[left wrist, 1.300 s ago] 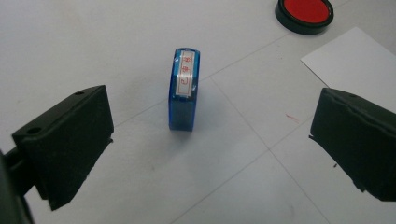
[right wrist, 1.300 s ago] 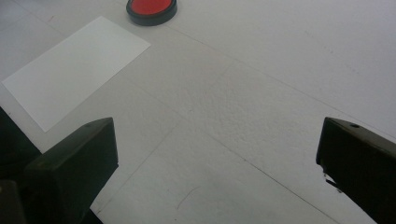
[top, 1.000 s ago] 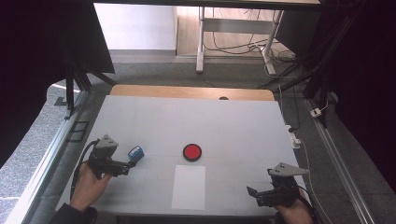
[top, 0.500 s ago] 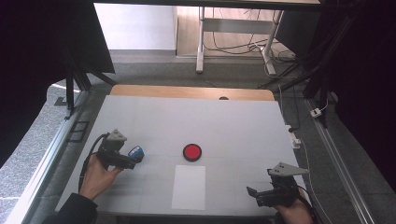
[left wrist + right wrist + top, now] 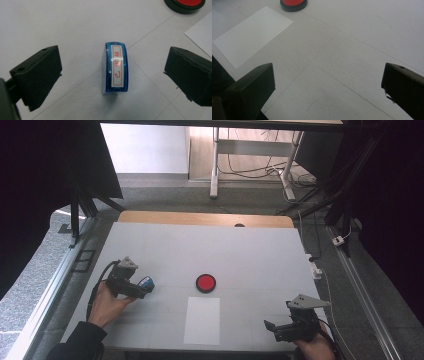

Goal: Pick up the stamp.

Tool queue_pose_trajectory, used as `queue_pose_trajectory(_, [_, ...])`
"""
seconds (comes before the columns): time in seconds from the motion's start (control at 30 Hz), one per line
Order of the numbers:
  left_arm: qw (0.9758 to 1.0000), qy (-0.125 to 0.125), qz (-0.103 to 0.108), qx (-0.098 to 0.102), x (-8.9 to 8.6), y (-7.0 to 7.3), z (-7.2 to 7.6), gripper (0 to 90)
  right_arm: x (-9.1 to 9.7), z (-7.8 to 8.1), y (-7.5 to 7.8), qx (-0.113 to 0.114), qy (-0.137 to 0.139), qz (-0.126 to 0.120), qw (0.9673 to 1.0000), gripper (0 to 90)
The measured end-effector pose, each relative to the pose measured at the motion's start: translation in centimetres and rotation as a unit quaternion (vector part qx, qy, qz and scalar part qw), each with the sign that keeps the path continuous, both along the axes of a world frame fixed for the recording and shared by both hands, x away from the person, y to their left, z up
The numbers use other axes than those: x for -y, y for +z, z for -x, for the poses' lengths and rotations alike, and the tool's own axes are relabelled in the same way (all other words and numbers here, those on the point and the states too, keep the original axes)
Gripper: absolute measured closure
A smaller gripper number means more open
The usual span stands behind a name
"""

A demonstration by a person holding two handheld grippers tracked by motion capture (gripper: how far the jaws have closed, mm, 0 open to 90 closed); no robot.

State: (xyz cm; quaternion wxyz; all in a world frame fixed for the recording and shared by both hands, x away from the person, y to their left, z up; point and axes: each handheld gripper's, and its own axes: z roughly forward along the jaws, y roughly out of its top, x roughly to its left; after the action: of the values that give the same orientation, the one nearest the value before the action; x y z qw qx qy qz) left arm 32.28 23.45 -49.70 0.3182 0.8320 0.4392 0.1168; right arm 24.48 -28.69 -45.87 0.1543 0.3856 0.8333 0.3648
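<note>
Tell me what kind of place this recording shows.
Probably a lab or workshop recording station: a plain white table fenced by dark curtains, loose cables on the floor behind, a hand-held left gripper.

The high view is looking forward and down on the whole table (image 5: 260, 250). Each gripper view is riding low and close over the tabletop (looking along its own jaws), and all three are sharing the red pad (image 5: 205, 283) (image 5: 184, 5) (image 5: 293, 3).
</note>
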Motion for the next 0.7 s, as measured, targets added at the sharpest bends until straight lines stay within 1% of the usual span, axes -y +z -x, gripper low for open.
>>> queue_pose_trajectory(0.03, [1.0,0.001,-0.002,-0.002,0.06,-0.17,-0.03,3.6,-0.03,0.01,0.0,0.0,0.0,0.0,1.0,0.0])
queue_pose_trajectory(0.07, [1.0,0.001,-0.009,-0.004,0.11,-0.29,-0.07,3.6,-0.03,0.01,0.0,0.0,0.0,0.0,1.0,0.0])
queue_pose_trajectory(0.13, [0.9998,-0.001,-0.019,-0.003,0.19,-0.45,-0.06,6.3,-0.03,0.02,0.01,0.0,0.002,0.004,1.0,0.0])
queue_pose_trajectory(0.17, [0.9998,-0.001,-0.022,-0.001,0.24,-0.46,-0.05,6.3,-0.03,0.02,0.01,0.0,0.002,0.004,1.0,0.0])
queue_pose_trajectory(0.2, [0.9997,-0.002,-0.022,0.0,0.27,-0.45,-0.04,9.9,-0.04,0.02,0.01,-0.001,0.002,0.004,1.0,0.0])
queue_pose_trajectory(0.23, [0.9997,-0.003,-0.023,0.002,0.3,-0.45,-0.02,9.9,-0.05,0.02,0.01,-0.001,0.002,0.004,1.0,0.0])
queue_pose_trajectory(0.3, [0.9995,-0.005,-0.03,0.004,0.36,-0.43,0.02,15.7,-0.05,0.0,0.0,-0.001,0.003,0.004,1.0,0.0])
queue_pose_trajectory(0.33, [0.9994,-0.007,-0.032,0.006,0.39,-0.43,0.04,23.0,-0.05,0.01,0.0,-0.001,0.002,0.004,1.0,0.0])
queue_pose_trajectory(0.37, [0.9994,-0.01,-0.033,0.006,0.41,-0.42,0.06,23.0,-0.06,0.01,0.0,-0.001,0.003,0.004,1.0,0.0])
queue_pose_trajectory(0.4, [0.9993,-0.011,-0.036,0.007,0.44,-0.37,0.08,29.2,-0.07,0.02,0.0,-0.001,0.003,0.005,1.0,0.0])
queue_pose_trajectory(0.43, [0.9991,-0.013,-0.038,0.009,0.45,-0.31,0.11,29.2,-0.07,0.02,0.0,-0.001,0.003,0.005,1.0,0.0])
queue_pose_trajectory(0.47, [0.9991,-0.015,-0.037,0.009,0.43,-0.21,0.15,37.6,-0.08,0.01,-0.01,-0.001,0.003,0.005,1.0,0.0])
queue_pose_trajectory(0.5, [0.9992,-0.016,-0.036,0.011,0.45,-0.17,0.18,37.6,-0.08,0.01,-0.01,-0.001,0.003,0.005,1.0,0.0])
queue_pose_trajectory(0.6, [0.999,-0.019,-0.038,0.01,0.44,-0.1,0.19,45.0,-0.09,0.02,-0.01,-0.002,0.004,0.006,1.0,0.0])
queue_pose_trajectory(0.67, [0.9991,-0.018,-0.036,0.008,0.4,-0.07,0.17,52.0,-0.08,0.02,-0.01,-0.002,0.004,0.006,1.0,0.0])
queue_pose_trajectory(0.7, [0.9992,-0.017,-0.035,0.007,0.38,-0.05,0.18,53.5,-0.08,0.02,-0.01,-0.002,0.004,0.006,1.0,0.0])
